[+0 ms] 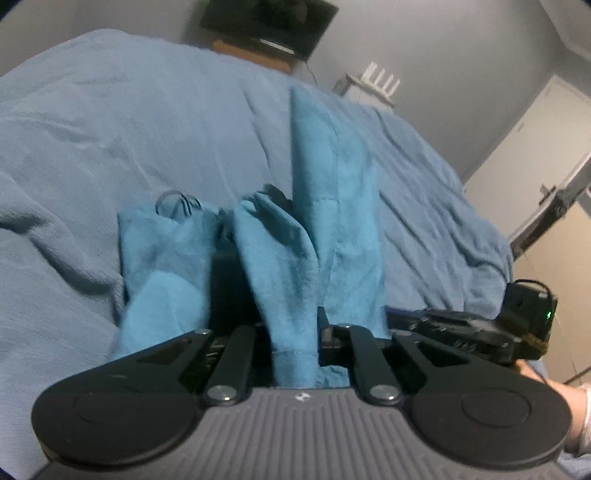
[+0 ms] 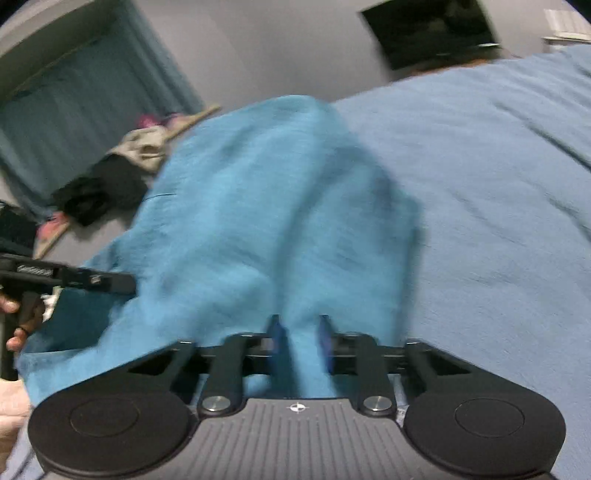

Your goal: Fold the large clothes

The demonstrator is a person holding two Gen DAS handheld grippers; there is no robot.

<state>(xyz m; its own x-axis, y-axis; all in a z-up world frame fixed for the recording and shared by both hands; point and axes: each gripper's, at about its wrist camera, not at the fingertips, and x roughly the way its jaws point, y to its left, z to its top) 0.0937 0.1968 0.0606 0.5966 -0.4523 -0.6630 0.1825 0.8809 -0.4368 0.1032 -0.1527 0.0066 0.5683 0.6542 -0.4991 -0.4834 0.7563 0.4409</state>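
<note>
A large teal garment (image 1: 280, 236) hangs bunched over a bed covered in a grey-blue blanket (image 1: 110, 122). My left gripper (image 1: 291, 332) is shut on a fold of it, and a drawstring loop (image 1: 177, 203) shows at its upper left. In the right wrist view the garment (image 2: 266, 206) spreads wide and blurred above the blanket (image 2: 498, 184). My right gripper (image 2: 299, 343) is shut on another fold. The right gripper's body (image 1: 480, 328) shows at the right of the left wrist view. The left gripper's side (image 2: 66, 277) shows at the left of the right wrist view.
A dark screen (image 1: 269, 22) hangs on the far wall above a wooden shelf. A door (image 1: 528, 147) stands at the right. In the right wrist view, a pile of dark and light clothes (image 2: 110, 177) lies on the floor by a teal curtain (image 2: 74, 103).
</note>
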